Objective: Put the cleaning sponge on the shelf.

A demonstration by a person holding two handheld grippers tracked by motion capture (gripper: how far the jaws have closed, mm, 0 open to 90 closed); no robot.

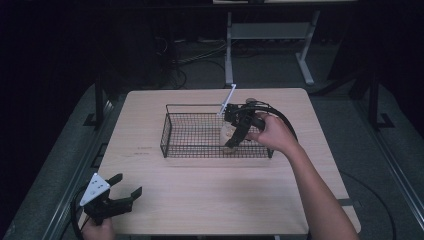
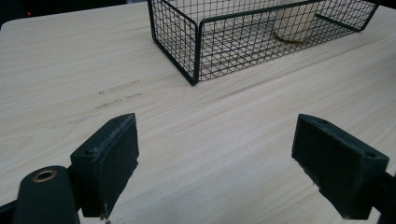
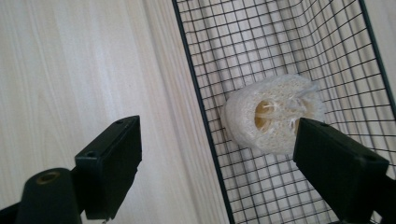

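With jaws apart, the right gripper [image 3: 217,158] straddles the wire basket [image 3: 299,46] wall; closing risks snagging mesh, missing the loofah [image 3: 273,114] at 3 o'clock.

Lab or recording studio, not home. Pale wood-grain square table [image 1: 165,205] alone on grey carpeted floor [image 1: 350,120], black surroundings. Loose black cables [image 1: 192,62] trail on floor behind. White metal-legged bench frame [image 1: 270,35] at back. Dark metal rails [image 1: 75,170] flank table.
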